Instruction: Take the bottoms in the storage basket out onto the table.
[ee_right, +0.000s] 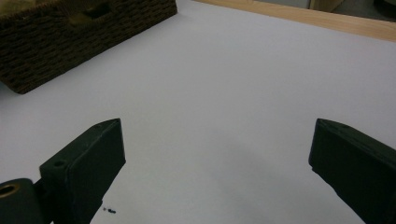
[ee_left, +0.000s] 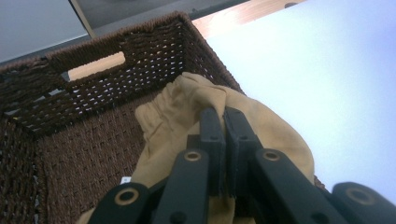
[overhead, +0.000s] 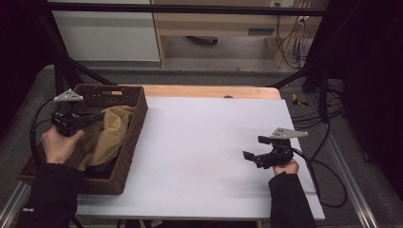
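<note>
The tan cloth point(overhead: 110, 133) — soft, crumpled — lies lengthwise along the wicker basket point(overhead: 135, 123), draping over its near-table wall. The left gripper point(overhead: 97, 116) pinches it; the right gripper point(overhead: 252, 147) rests wide apart on the white table point(overhead: 199, 142).

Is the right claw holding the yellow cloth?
No, the right claw stands open over the bare white table, with nothing between its jaws.

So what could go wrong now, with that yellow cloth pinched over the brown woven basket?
Three possible snags. The left gripper pinches only a small fold of the mustard-yellow cloth, so it might slip free. The cloth hangs over the wall of the dark brown wicker basket, where the rough weave could catch it and the basket might get dragged along. The right gripper sits open, far off on the white table sheet, too far to steady anything quickly.
</note>
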Tool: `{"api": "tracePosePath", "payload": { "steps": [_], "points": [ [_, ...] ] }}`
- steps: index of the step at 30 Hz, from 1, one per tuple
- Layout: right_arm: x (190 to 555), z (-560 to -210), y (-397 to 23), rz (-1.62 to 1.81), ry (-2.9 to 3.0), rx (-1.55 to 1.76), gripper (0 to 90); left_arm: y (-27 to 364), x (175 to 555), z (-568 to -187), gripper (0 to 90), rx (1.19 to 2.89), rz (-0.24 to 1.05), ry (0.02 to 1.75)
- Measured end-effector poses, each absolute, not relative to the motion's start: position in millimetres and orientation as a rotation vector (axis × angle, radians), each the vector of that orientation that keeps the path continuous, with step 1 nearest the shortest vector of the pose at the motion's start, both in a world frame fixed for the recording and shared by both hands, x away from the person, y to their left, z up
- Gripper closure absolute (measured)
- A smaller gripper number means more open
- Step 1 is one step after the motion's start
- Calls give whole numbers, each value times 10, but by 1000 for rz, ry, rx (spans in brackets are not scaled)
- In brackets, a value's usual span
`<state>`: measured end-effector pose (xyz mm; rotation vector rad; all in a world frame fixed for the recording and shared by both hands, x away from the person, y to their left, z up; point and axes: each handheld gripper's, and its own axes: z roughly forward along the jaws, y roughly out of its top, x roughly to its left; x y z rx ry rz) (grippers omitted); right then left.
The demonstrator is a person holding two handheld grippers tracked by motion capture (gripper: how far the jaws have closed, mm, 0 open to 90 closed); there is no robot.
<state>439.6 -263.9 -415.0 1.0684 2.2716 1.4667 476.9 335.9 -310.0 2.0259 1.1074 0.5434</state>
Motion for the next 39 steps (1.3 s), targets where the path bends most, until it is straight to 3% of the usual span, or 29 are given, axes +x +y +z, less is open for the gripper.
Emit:
{"api": "tracePosePath", "payload": {
  "steps": [39],
  "points": [
    [4394, -4147, -2642, 1466, 2274, 1067, 42, 3361, 4594, -2675, 866, 2021, 594, 1040]
  ]
}}
